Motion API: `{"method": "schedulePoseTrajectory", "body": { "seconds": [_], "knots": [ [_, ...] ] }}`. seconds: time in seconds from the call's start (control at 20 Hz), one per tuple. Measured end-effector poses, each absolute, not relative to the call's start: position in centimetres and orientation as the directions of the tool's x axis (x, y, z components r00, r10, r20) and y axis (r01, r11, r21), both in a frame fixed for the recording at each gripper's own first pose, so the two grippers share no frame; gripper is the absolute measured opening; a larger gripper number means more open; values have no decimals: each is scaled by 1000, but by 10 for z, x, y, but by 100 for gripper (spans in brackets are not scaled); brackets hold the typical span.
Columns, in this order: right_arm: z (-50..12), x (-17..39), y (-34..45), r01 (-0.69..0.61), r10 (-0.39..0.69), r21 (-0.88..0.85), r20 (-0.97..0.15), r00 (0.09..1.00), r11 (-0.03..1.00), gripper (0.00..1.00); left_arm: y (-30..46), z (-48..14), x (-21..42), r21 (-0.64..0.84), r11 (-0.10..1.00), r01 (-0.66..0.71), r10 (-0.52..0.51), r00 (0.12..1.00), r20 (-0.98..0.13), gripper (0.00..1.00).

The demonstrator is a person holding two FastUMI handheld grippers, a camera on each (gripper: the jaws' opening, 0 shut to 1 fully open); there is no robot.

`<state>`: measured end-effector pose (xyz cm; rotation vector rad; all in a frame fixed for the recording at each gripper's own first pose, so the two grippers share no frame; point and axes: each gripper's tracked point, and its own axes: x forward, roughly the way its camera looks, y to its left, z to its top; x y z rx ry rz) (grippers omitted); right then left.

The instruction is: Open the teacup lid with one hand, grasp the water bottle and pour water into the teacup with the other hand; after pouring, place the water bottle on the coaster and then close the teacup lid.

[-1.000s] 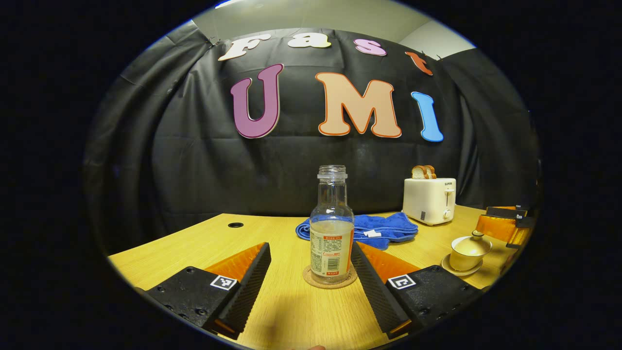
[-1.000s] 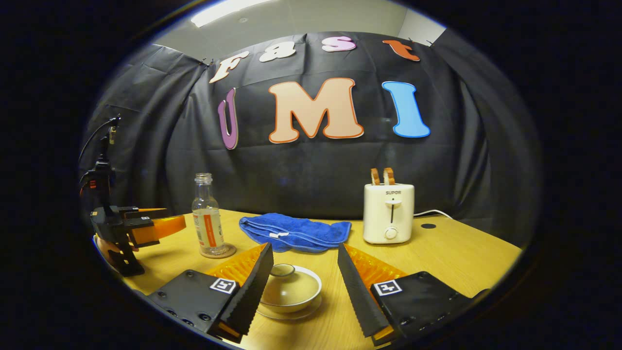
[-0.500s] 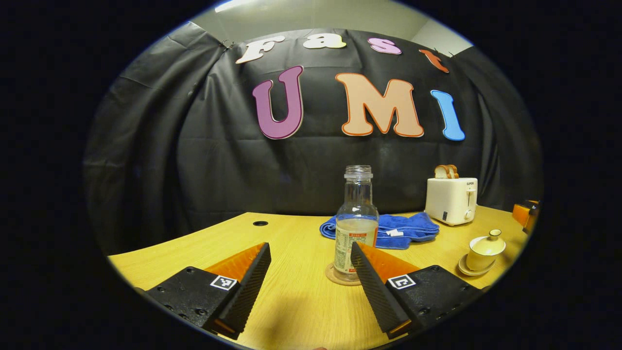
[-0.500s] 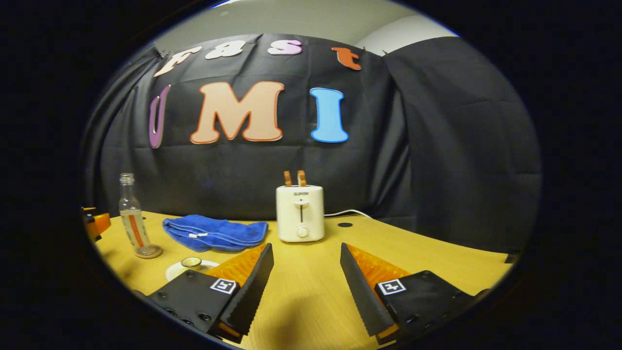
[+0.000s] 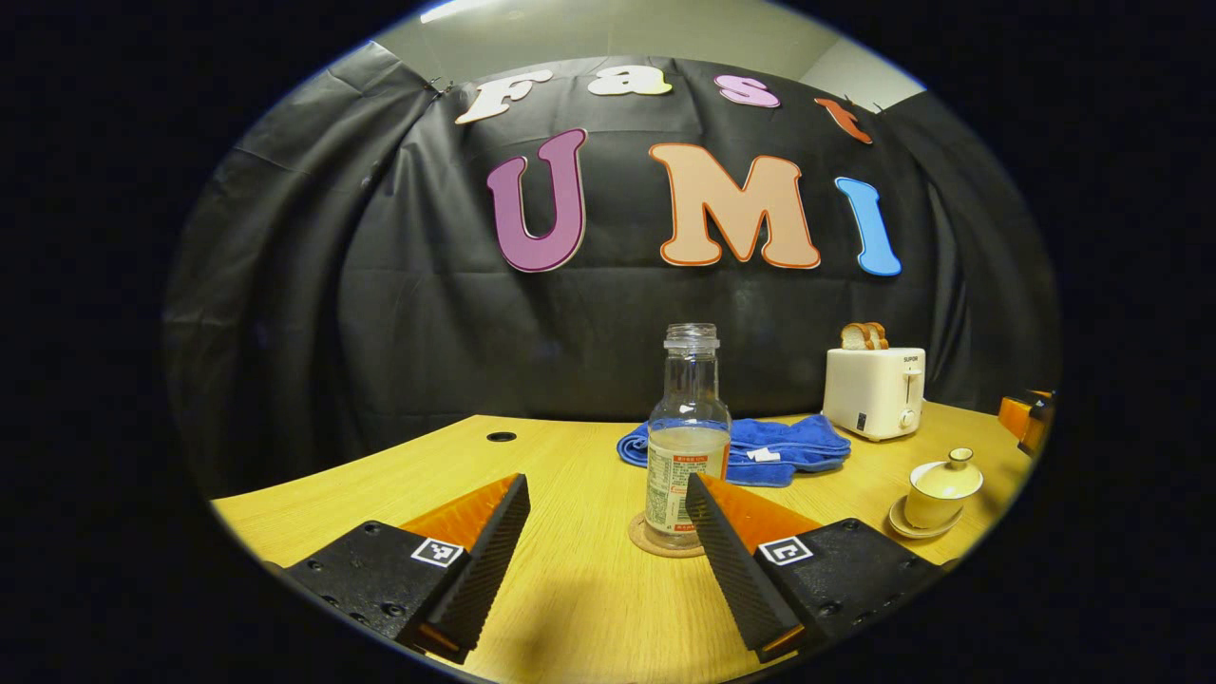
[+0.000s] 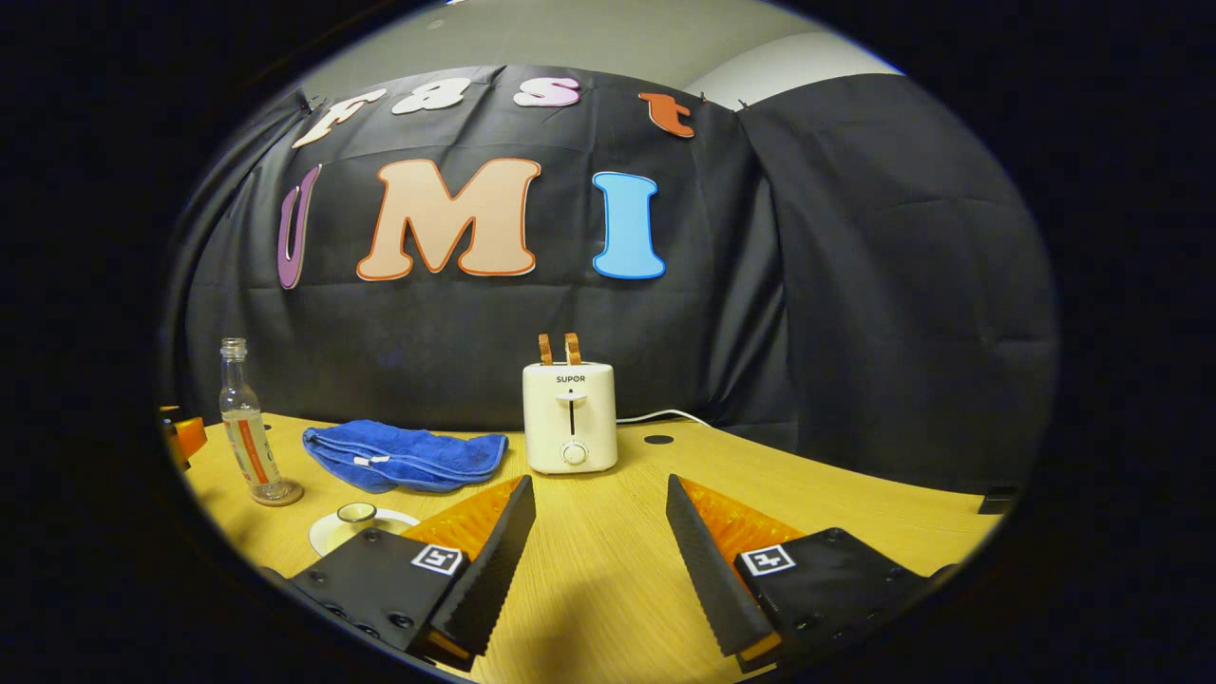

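Bare wooden tabletop (image 5: 570, 608) lies open ahead of the left gripper (image 5: 608, 532); the clear glass water bottle (image 5: 687, 437) on its round cork coaster (image 5: 644, 541) stands just beyond. Past it, a folded blue towel (image 5: 769, 446), white toaster (image 6: 570, 418) and lidded cream teacup (image 5: 939, 484) crowd the far side.

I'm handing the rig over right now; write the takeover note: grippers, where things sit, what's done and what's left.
Left gripper: open, empty, above the table.
Right gripper: open, empty.
Water bottle: upright on the coaster, uncapped, part full.
Teacup: on its saucer, lid on.
Done, judging by the layout: bottle on coaster, lid closed. Whether water was poured cannot be told.
Left: seemingly nothing; check the cup.
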<state>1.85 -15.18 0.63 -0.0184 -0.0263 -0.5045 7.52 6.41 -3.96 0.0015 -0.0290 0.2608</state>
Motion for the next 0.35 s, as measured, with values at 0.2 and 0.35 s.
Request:
{"method": "schedulePoseTrajectory", "body": {
  "seconds": [0.2, 0.35],
  "knots": [
    [6, 19, -152, 483, -482, -11, 30, 875, 876, 89, 64, -40, 75, -2, 967, -256, 256, 966, 29, 96],
    [6, 19, -152, 483, -482, -11, 30, 876, 876, 86, 64, -40, 75, -2, 967, -256, 256, 966, 29, 96]
  ]
}}
